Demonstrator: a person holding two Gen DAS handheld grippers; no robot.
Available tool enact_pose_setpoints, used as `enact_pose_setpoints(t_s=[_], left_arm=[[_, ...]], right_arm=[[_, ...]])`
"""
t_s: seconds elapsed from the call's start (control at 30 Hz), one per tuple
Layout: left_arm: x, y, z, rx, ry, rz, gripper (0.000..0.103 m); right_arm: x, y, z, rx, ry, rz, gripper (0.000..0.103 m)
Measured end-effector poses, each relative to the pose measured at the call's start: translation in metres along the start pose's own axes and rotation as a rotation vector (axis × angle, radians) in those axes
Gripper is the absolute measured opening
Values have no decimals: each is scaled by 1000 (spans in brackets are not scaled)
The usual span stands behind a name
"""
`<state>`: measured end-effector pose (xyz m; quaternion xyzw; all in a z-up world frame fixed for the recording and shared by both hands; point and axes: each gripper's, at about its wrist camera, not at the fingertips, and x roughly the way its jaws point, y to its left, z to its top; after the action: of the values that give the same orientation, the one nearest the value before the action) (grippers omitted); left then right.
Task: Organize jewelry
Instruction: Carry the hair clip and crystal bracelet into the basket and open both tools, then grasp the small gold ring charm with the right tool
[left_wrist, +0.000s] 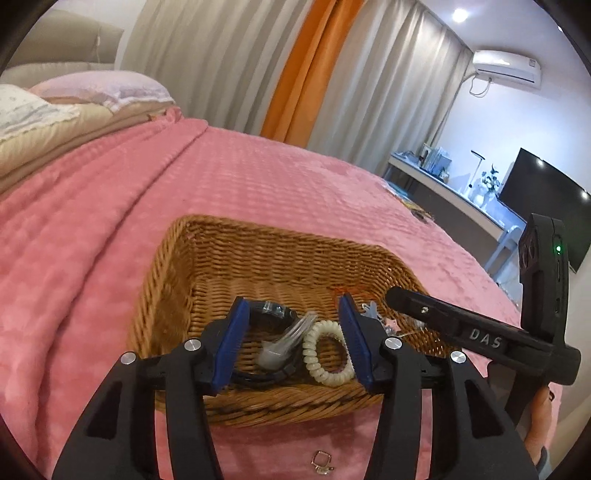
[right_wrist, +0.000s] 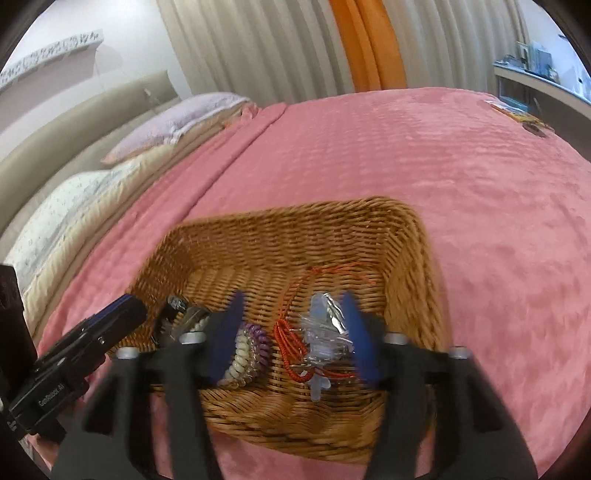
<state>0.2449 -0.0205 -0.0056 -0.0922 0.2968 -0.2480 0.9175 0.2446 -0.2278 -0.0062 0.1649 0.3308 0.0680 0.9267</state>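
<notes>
Left gripper (left_wrist: 295, 332) first, through its own wrist camera: we see its blue pads (left_wrist: 231, 343) standing wide apart, nothing between them, hovering over the near end of a wicker basket (left_wrist: 258, 254). That basket sits on a pink blanket (left_wrist: 110, 221) covering the bed. Framed in the gap between the pads we note a cream spiral hair tie (left_wrist: 327, 354) lying on the basket floor, a clear plastic piece (left_wrist: 280, 343) just beside it to the left, and a black band (left_wrist: 273, 314) curving behind and under both. Right gripper (left_wrist: 391, 295) enters from the right edge, its black tip reaching over the basket's right side, close to some small clear and pink trinkets (left_wrist: 388, 325); from here we cannot tell how its jaws stand. A small metal ring (left_wrist: 321, 461) lies on the blanket outside the basket, near its front wall.

Right wrist camera, image smeared by motion: we see the right gripper (right_wrist: 293, 332) with its blue pads (right_wrist: 225, 332) parted and empty above the same basket (right_wrist: 277, 240). Between the pads lie a stacked cream and purple spiral tie (right_wrist: 247, 350), an orange cord (right_wrist: 291, 332) looping across the floor, and a crinkled clear packet (right_wrist: 325, 325) close against the right pad. Left gripper (right_wrist: 125, 314) shows at the lower left, over the basket's left rim.
</notes>
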Motion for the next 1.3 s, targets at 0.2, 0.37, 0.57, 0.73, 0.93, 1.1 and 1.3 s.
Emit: enact_pose_setpoints(t_s=[0.2,0.37,0.57,0.73,0.93,1.1,1.3], left_arm=[[-27,-1,-1,-18,-61,-7,50],[-58,-7,-6,-35,-88,-10,50],[-99,-18,-23,-44,-86,-15,52],[-135,-26,-57,1,-55,38,53],[-147,-9,-85,-18,-23,81,53],[-142,11,-94,-67,-9,82,53],[-146,7,-95,-47,1,140,53]], right_arm=[[-25,8,-7,-10,-46,-4,54],[-65,33,-32,-70,-76,-5,54],[-97,63,-79,-160,-43,15,54],[-104,78,-113,-187,10,2,54],[-97,93,-141,-187,81,-11,54],[-83,107,-157,-233,133,-58,54],[-73,109,-165,-242,160,-107,54]])
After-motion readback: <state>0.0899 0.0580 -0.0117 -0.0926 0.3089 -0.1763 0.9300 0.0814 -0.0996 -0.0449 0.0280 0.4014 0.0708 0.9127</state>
